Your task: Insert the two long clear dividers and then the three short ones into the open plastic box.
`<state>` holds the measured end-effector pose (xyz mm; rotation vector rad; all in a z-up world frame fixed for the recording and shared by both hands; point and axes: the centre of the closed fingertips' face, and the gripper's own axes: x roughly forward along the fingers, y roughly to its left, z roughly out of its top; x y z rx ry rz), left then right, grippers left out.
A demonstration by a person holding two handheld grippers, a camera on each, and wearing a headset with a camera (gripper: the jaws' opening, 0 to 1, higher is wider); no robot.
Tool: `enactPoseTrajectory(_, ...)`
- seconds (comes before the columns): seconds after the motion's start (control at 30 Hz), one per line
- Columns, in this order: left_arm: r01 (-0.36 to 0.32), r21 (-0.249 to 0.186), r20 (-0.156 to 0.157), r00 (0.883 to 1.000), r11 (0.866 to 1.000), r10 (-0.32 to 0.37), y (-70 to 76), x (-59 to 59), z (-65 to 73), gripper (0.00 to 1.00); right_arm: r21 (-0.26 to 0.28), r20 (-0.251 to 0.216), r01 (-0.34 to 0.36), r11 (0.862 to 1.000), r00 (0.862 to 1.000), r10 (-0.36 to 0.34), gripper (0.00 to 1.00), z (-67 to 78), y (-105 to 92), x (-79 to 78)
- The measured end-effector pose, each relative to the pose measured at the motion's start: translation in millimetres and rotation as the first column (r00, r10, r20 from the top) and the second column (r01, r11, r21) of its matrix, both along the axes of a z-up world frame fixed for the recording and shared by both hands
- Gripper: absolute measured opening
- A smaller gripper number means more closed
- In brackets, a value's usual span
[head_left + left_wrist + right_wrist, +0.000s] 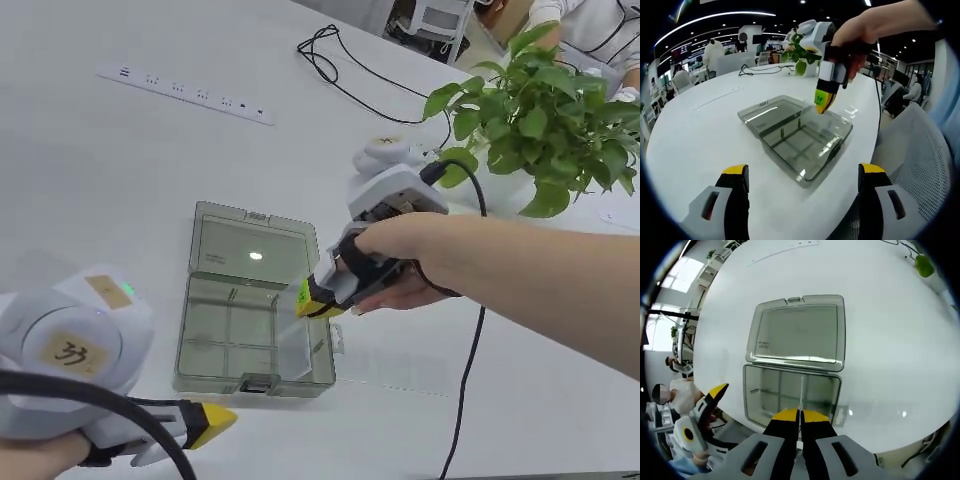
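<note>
In the head view, the open smoke-grey plastic box (pixel 205 345) lies on the white table (pixel 120 180) just in front of us, its lid flat behind it. Faint lines cross its floor both ways, so we judge that the two long dividers and at least one short one are seated. We cannot tell the exact count. The right gripper (pixel 315 300) hangs over the box's right part. Its jaws are clamped on a short clear plastic divider (pixel 296 345) that reaches down inside the box near the right wall. We judge this piece to be partly lowered and not yet pressed home. The left gripper (pixel 212 420) hovers at the near left, apart from the box.

In the left gripper view, that gripper's own jaws stand wide apart with nothing between them, which the head view leaves unclear. The box sits beyond them. From this low angle, upright partitions rise from its floor, so the seated dividers read as walls rather than lines.

In the right gripper view, looking straight down, the jaws are pressed together on the divider. It appears edge-on as a thin line across the box's short way, beside a similar line to its left. This view shows how it lines up better than the other two. We judge that what is left is to seat this piece, then any short ones not yet in.
</note>
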<state>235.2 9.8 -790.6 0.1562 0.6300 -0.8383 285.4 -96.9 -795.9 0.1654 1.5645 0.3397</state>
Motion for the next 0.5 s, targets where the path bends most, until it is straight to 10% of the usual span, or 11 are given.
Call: enactPoseTrajectory(0.5,-0.001,-0.003,-0.001,1.0,1.0,0.001,0.8,0.1,-0.1,0.92,-0.025,0.017,-0.033,0.999,0.999,0.034,0.03,-5.4,7.6,-4.1)
